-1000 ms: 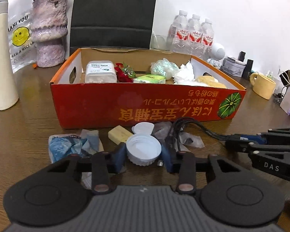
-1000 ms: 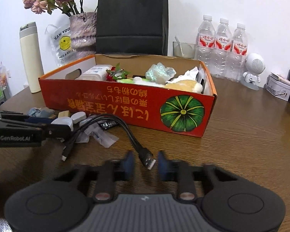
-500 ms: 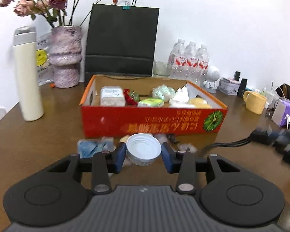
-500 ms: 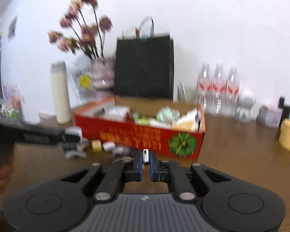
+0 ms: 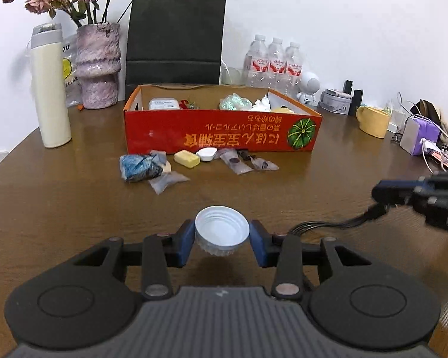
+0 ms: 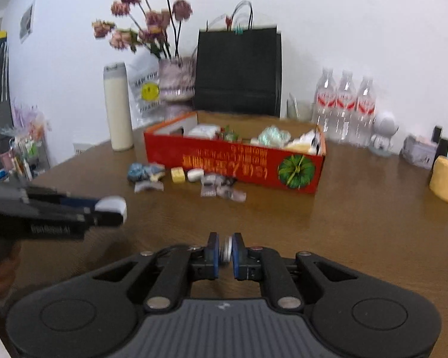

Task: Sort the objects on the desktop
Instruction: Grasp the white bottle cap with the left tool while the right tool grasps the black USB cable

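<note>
My left gripper (image 5: 222, 237) is shut on a white plastic lid (image 5: 222, 232), held above the table well in front of the red cardboard box (image 5: 224, 132). It also shows in the right wrist view (image 6: 112, 208) at the left. My right gripper (image 6: 225, 252) is shut on the metal plug (image 6: 226, 250) of a black USB cable (image 5: 337, 225), which trails below it in the left wrist view. Loose items lie before the box: a blue crumpled wrapper (image 5: 139, 165), a yellow block (image 5: 187, 158), a small white cap (image 5: 207, 154) and clear sachets (image 5: 239, 164).
Behind the box stand a black paper bag (image 5: 176, 38), a vase of dried roses (image 5: 97, 65), a cream flask (image 5: 49, 86) and three water bottles (image 5: 273, 62). A yellow mug (image 5: 373, 120) and a purple box (image 5: 419, 135) sit at the right.
Both grippers have pulled back and up from the box. The left one carries the white lid with it. The right one closed on the cable plug and lifted the cable off the pile.
</note>
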Available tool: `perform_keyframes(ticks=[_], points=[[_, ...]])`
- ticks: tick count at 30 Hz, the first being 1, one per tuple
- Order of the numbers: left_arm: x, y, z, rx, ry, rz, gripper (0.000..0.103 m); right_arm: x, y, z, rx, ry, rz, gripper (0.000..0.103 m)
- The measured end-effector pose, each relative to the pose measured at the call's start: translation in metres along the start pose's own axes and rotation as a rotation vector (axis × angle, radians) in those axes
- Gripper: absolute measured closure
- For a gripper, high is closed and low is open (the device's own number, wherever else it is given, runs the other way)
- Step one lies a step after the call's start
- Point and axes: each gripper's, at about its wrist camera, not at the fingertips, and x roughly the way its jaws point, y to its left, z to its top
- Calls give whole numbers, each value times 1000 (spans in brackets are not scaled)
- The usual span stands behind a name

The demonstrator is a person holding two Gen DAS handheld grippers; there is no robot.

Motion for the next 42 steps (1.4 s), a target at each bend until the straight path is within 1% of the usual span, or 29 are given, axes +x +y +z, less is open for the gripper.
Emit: perform_keyframes(ticks=[2,4,5,7,8,9,11,13,15,17,20,22,23,24,25,26,29,34,36,39,42], points=[[1,1,-2,-12,5,-11,62,-3,1,4,2,-17,4,95],[4,3,-5,-22,23,-8,62,3,4,4,-14,16,4,94],[5,3,-6,-25,33,-5,62,6,6,2,-21,37,8,90],[5,5,-8,-26,42,-9,61,16,7,-5,-60,99,49,81],[5,5,-9,-28,46,-12,61,20,8,-8,-74,114,53,75],[6,5,-11,-29,50,-15,61,24,8,-10,-73,126,53,71],[9,6,-12,-38,57,-8,61,34,11,-11,-63,149,60,70],[9,7,-13,-48,59,-10,61,42,23,-11,-145,149,28,70],[10,8,-12,-48,60,-9,61,52,38,-11,-258,151,-35,70],[11,10,-12,-49,57,-12,61,63,45,-10,-294,161,-27,70],[12,12,-11,-53,57,-20,61,74,44,-6,-261,162,35,72],[12,12,-10,-49,56,-25,61,80,41,-2,-216,173,70,76],[13,12,-10,-49,56,-26,61,83,37,0,-174,185,94,85],[14,13,-9,-50,55,-28,61,84,33,1,-124,194,111,92],[14,13,-9,-52,54,-30,61,84,31,2,-96,196,105,95],[14,13,-9,-53,53,-30,62,84,31,1,-87,195,93,100],[15,13,-8,-58,51,-25,62,76,21,1,13,173,82,102],[12,15,-8,-72,40,-9,62,53,6,3,95,79,38,102],[11,14,-7,-72,35,-10,62,40,0,4,111,24,32,102],[5,12,-3,-75,7,-6,62,24,-6,10,131,-45,13,102],[-3,7,2,-62,-28,-13,62,14,-8,18,125,-75,8,103]])
